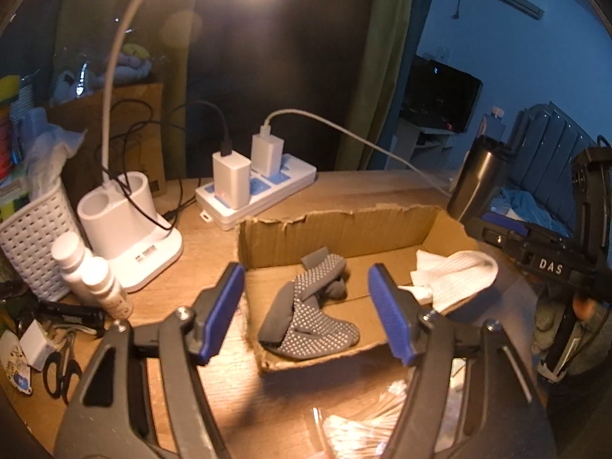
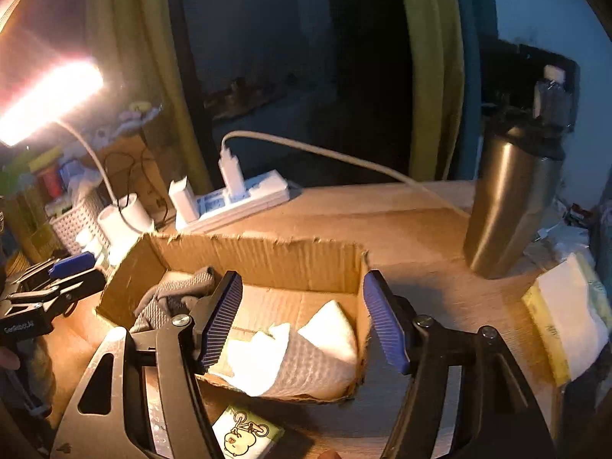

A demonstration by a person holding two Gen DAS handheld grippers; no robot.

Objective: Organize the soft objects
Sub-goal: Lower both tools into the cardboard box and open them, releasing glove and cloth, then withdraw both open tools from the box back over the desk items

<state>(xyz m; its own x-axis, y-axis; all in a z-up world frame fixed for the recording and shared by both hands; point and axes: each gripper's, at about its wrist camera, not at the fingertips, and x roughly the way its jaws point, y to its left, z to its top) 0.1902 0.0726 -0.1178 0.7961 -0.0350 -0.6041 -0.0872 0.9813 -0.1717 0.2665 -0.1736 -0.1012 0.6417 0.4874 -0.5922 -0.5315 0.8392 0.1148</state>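
Both my hand-held grippers, left (image 1: pixel 306 313) and right (image 2: pixel 302 319), gape empty above cardboard box (image 1: pixel 344 229); grey sock (image 1: pixel 310 313) hugs near torn edge, white cloth (image 2: pixel 306 359) right wall.

Wooden table (image 1: pixel 344 187), lit warm from above. At its middle stands an open, torn-edged cardboard box (image 1: pixel 336 229). Behind the box, a white power strip (image 1: pixel 260 199) with two chargers plugged in. To the left, a white lamp base (image 1: pixel 130 229), with two small white bottles (image 1: pixel 90 279) in front of it, a white woven basket (image 1: pixel 32 244) beside it and black scissors (image 1: pixel 63 367) near the front edge. To the right, a dark metal flask (image 2: pixel 512 199) stands upright, with a tissue pack (image 2: pixel 570 313) further right. A small printed packet (image 2: pixel 248 436) lies at the front edge.
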